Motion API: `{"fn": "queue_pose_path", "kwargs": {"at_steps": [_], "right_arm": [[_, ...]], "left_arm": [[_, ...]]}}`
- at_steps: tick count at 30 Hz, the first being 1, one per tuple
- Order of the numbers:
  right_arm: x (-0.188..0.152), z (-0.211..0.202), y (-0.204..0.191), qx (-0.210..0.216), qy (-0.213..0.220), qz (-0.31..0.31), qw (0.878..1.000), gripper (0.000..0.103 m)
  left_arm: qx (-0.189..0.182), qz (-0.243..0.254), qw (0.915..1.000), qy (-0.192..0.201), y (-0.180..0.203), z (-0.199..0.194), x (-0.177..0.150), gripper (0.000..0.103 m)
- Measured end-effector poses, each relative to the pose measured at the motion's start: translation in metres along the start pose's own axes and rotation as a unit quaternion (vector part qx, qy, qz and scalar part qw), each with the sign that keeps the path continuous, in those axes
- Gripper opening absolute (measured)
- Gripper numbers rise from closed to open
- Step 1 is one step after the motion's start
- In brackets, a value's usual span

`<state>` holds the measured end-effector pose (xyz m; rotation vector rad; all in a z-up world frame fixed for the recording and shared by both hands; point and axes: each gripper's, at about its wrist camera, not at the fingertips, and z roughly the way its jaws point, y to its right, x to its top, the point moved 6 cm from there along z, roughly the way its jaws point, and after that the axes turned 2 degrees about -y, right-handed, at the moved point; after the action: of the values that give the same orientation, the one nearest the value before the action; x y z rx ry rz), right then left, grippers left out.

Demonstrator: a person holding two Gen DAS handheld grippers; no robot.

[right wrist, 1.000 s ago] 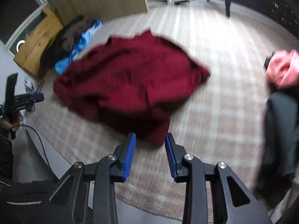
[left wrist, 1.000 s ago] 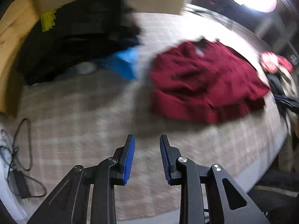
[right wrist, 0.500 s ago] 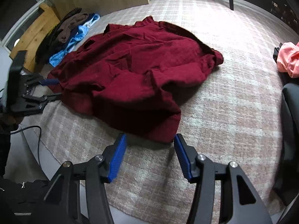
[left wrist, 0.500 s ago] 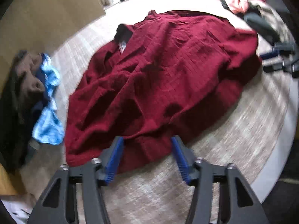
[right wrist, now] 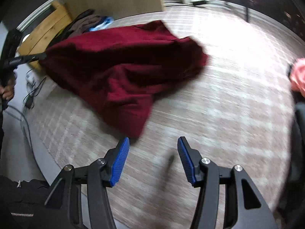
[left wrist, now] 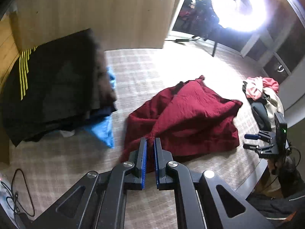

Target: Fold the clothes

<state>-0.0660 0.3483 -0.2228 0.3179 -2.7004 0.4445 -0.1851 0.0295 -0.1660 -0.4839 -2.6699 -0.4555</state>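
Note:
A dark red garment (left wrist: 190, 118) lies rumpled on the pale checked rug (left wrist: 144, 72). My left gripper (left wrist: 150, 143) is shut on its near edge, and the pinched cloth rises off the rug in a taut ridge. From the right wrist view the same red garment (right wrist: 124, 66) is pulled up at its left corner, where the left gripper (right wrist: 41, 56) grips it. My right gripper (right wrist: 153, 143) stands open just short of the garment's near hem, with only rug between its blue pads. In the left wrist view the right gripper (left wrist: 251, 141) shows at the right, beside the garment.
A stack of dark clothes (left wrist: 55, 87) with a blue piece (left wrist: 103, 129) lies at the left by a wooden panel (left wrist: 99, 11). Pink and grey clothes (left wrist: 261, 91) are heaped at the right. Cables (left wrist: 17, 190) trail off the rug's left edge. A strong lamp glare (left wrist: 240, 5) fills the upper right.
My left gripper has shut on the red garment's edge and lifted it, bunching the cloth. The right gripper has opened wider and come nearer the hem.

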Motion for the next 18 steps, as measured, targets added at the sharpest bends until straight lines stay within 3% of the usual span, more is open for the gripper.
{"fn": "queue_pose_path", "kwargs": {"at_steps": [6,7,8,9,13,14,18], "right_arm": [[0.019,0.025,-0.023,-0.059,0.012,-0.076,0.995,0.052],[0.023,0.026,-0.022,-0.062,0.018,-0.077,0.995,0.040],[0.027,0.022,-0.021,-0.051,0.023,-0.067,0.996,0.012],[0.032,0.016,-0.019,-0.031,0.028,-0.049,0.998,0.012],[0.047,-0.050,-0.016,0.001,0.077,-0.016,0.997,0.011],[0.046,-0.071,-0.014,0.005,0.086,-0.008,0.996,0.006],[0.030,-0.141,-0.002,0.004,0.115,0.021,0.993,0.006]], "left_arm": [[-0.001,-0.010,0.9999,-0.011,-0.013,0.004,-0.005,0.006],[-0.002,-0.014,0.9998,-0.011,-0.016,0.003,-0.006,0.006],[0.001,-0.013,0.9998,-0.015,-0.016,0.004,-0.006,0.006],[0.005,-0.010,0.9998,-0.018,-0.016,0.002,-0.007,0.006],[0.014,0.016,0.9998,-0.006,-0.006,-0.022,-0.011,0.006],[0.009,0.022,0.9997,0.002,-0.001,-0.034,-0.012,0.006],[0.001,0.063,0.9980,0.001,0.028,-0.056,-0.029,0.010]]}}
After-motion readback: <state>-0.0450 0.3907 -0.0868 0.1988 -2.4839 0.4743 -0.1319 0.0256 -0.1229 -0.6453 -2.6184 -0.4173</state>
